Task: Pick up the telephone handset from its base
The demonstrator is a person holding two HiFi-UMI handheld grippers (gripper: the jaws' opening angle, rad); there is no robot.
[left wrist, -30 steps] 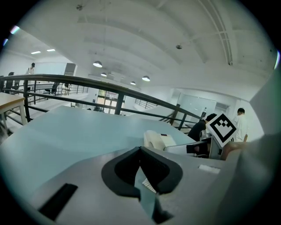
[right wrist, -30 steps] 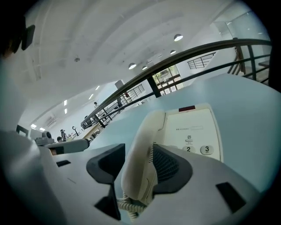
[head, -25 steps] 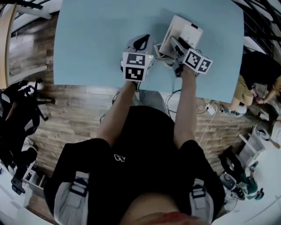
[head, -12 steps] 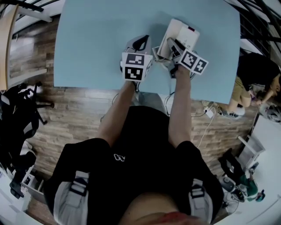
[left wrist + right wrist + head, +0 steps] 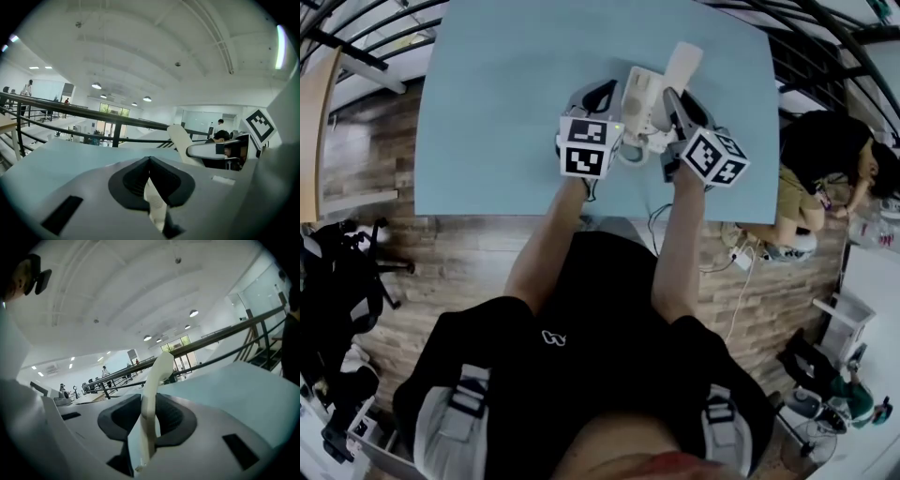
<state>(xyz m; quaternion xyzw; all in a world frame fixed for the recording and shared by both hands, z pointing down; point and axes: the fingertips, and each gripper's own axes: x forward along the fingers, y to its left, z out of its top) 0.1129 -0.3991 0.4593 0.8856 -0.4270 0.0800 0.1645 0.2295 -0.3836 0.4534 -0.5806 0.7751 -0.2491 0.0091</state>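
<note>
You are holding the handset (image 5: 682, 62) in the upper middle of the head view, where it is sticking up over the blue table (image 5: 506, 94). Your right gripper (image 5: 149, 420) has just been closing its jaws and is pinching the handset's lower end between them. Just left of it, your left gripper (image 5: 150, 180) is clamping its narrow jaws on a thin pale edge of the base (image 5: 639, 94).

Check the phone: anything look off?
Base looks tipped up off the table, not flat, beside the handset. Right tongs have just been closing on the handset; left tongs pinch a pale strip.
</note>
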